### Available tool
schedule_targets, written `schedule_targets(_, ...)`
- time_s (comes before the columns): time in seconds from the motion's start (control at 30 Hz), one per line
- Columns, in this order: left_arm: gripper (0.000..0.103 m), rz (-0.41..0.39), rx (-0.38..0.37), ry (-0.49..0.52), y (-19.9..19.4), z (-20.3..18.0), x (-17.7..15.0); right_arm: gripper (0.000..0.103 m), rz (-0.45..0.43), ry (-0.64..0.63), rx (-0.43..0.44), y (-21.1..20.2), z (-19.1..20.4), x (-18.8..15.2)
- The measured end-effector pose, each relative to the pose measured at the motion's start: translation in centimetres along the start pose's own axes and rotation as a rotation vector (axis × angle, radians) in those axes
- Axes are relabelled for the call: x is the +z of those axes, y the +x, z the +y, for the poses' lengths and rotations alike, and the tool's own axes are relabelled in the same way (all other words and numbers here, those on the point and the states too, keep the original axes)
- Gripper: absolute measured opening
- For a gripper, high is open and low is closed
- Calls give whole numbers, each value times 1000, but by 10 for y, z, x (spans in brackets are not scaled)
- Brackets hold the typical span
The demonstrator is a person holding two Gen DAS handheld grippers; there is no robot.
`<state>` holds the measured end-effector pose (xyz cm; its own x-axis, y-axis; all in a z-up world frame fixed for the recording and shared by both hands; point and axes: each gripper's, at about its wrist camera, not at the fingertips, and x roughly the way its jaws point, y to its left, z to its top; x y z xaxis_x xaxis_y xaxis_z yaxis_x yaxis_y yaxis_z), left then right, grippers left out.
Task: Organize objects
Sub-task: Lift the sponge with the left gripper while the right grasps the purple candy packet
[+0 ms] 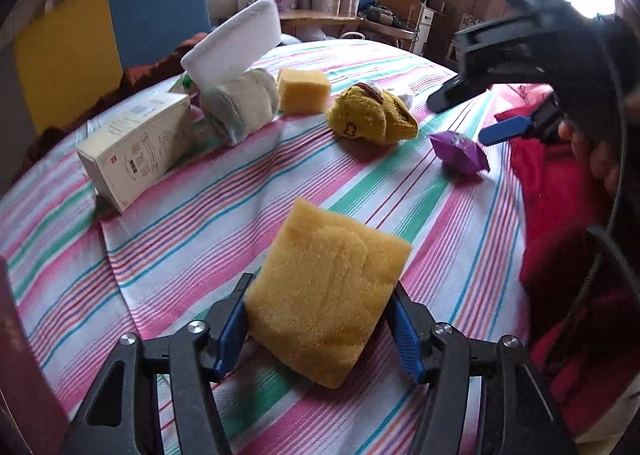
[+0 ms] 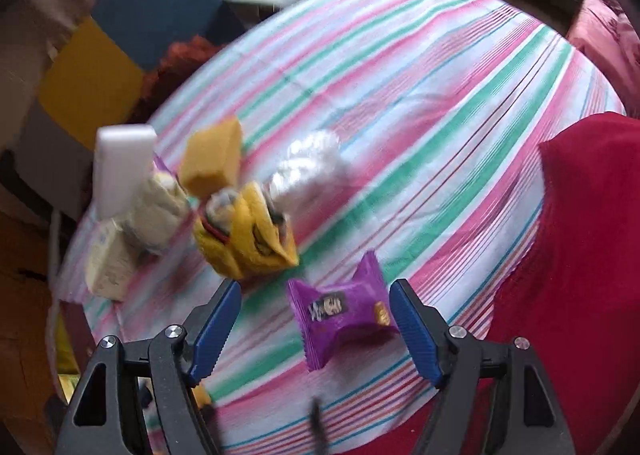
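The left tongs (image 1: 320, 329) pinch a yellow sponge (image 1: 326, 297); it may slip. The right tongs (image 2: 316, 329), wide open and empty, could nudge the purple packet (image 2: 340, 313) toward five o'clock.

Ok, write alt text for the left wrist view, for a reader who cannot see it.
The left gripper holds a yellow sponge between its blue pads over a striped tablecloth. Beyond lie a white carton, a second sponge, a yellow plush toy and a purple snack packet, with the right gripper hanging open above the packet.
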<state>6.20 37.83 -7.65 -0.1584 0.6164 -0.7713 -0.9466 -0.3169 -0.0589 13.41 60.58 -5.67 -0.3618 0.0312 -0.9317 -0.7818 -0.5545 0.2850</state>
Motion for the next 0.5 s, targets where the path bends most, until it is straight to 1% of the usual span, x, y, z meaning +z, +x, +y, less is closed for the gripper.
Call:
schedule_targets(0.03,64,-21,15,16,0,-2,-4,78,26,-6,-27,5,2,0)
schedule_targets(0.07,64,-24,17,13,-1,0,-5,78,41,-11,-47,8,3,0)
schedule_targets(0.13,63,-25,-6,-9,3,5,1,78,59,-10,-89,13,3,0)
schedule_targets(0.2,63,-30,-17,-21,3,6,-1,78,70,-14,-119,17,4,0)
schedule_targets(0.37,65,-38,-20,-29,2,6,-2,78,84,-9,-177,25,4,-1)
schedule_targets(0.43,65,-42,-28,-40,1,7,-2,76,96,-32,-185,28,6,-2)
schedule_targets(0.47,65,-43,-31,-43,0,9,-3,63,98,-50,-188,29,9,-3)
schedule_targets(0.5,65,-44,-33,-45,-3,11,-5,48,97,-68,-208,29,11,-5)
